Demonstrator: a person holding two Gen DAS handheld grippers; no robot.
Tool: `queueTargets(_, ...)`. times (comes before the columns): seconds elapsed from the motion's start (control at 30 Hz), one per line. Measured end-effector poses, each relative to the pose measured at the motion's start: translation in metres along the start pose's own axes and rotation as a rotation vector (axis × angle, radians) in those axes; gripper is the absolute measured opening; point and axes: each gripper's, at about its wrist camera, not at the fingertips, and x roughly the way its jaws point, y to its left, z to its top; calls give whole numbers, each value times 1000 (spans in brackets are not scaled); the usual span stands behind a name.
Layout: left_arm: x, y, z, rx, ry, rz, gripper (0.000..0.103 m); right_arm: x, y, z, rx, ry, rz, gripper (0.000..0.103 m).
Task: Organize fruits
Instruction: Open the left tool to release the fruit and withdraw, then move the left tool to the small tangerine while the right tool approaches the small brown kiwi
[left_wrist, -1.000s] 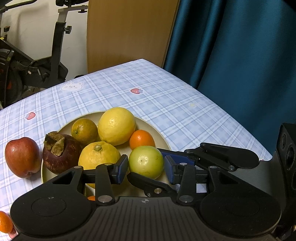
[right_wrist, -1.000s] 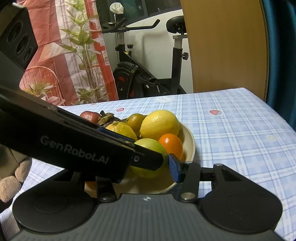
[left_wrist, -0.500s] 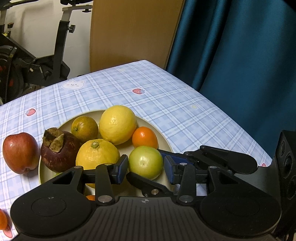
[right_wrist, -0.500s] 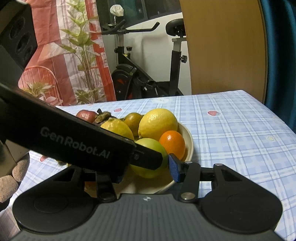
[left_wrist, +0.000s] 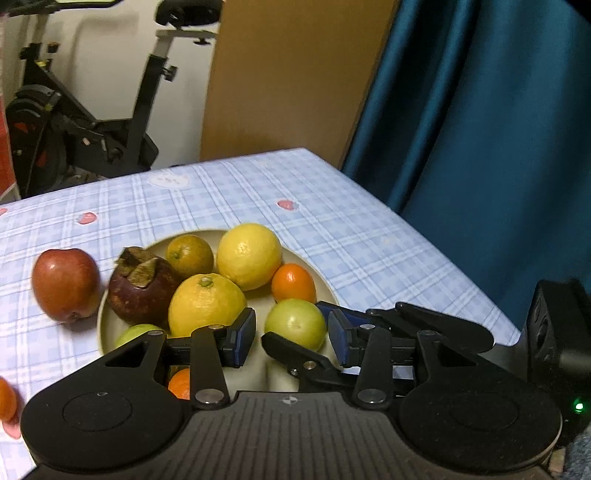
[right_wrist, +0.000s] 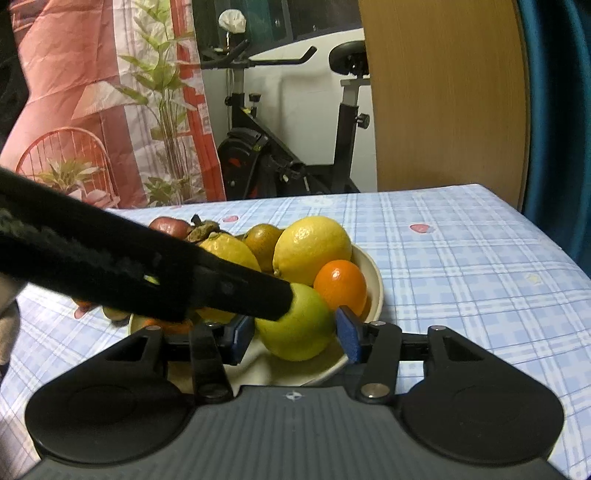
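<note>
On my beige plate (left_wrist: 325, 291) lie two yellow lemons (left_wrist: 248, 255), a greenish-orange citrus (left_wrist: 189, 252), a small orange (left_wrist: 293, 282), a dark mangosteen (left_wrist: 142, 291) with its calyx up, and a green round fruit (left_wrist: 295, 324) at the near rim. A red apple (left_wrist: 65, 283) rests on the cloth just left of the plate.
</note>
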Motion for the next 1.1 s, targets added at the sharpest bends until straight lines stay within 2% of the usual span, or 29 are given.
queueTargets(0.17, -27, 11, -6, -37, -82, 45, 46, -5, 1, -2, -15, -39, -5, 52)
queueTargets(0.23, -37, 18, -5, -68, -108, 66, 46, -9, 3, -3, -24, -63, -15, 56)
queueTargets(0.43, -70, 49, -9, -161, -181, 163, 46, -12, 3, -3, -25, -91, -23, 58)
queueTargets(0.67, -103, 79, -12, -189, -217, 304, 46, -14, 5, -3, -31, -110, -17, 58)
queueTargets(0.9, -126, 111, -11, -267, -235, 374, 46, -15, 6, -4, -31, -126, -8, 58)
queueTargets(1.1, -147, 133, -2, -289, -266, 434, 46, -18, 8, -1, -21, -121, 0, 58)
